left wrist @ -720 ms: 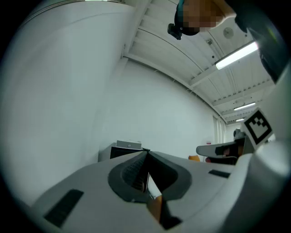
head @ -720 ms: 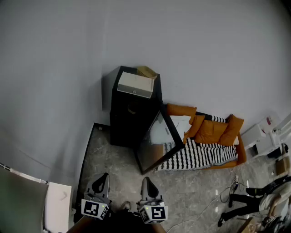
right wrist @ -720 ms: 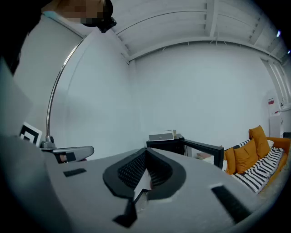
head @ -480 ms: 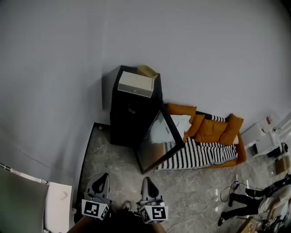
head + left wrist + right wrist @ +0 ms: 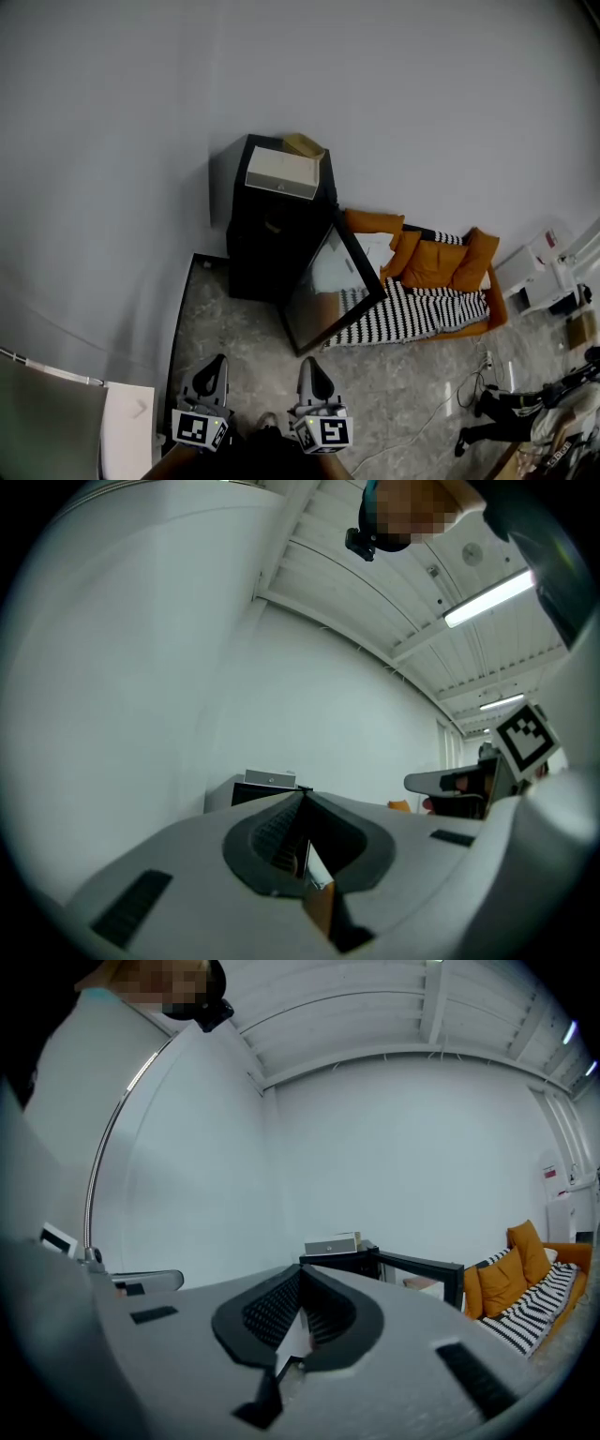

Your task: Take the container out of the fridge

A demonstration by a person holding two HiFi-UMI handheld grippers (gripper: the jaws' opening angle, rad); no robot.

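Note:
A small black fridge (image 5: pixel 267 239) stands against the grey wall with its glass door (image 5: pixel 330 286) swung open toward the sofa. Its inside is dark and I cannot make out a container in it. A beige box (image 5: pixel 281 173) lies on its top. My left gripper (image 5: pixel 214 362) and right gripper (image 5: pixel 310 364) hang side by side low in the head view, well short of the fridge. Both are shut with nothing between the jaws. The left gripper (image 5: pixel 302 796) looks past its tips at the fridge (image 5: pixel 242 795). The right gripper (image 5: pixel 302 1270) faces the fridge (image 5: pixel 349 1258) and its open door (image 5: pixel 424 1267).
An orange sofa (image 5: pixel 441 267) with a black-and-white striped blanket (image 5: pixel 408 314) stands right of the fridge, behind the open door. A white panel (image 5: pixel 127 427) sits at my lower left. Cables and a person's legs (image 5: pixel 497 412) lie on the marble floor at the right.
Both grippers have stayed shut and have barely moved. The head view has drifted slightly, and the person at the right edge has shifted.

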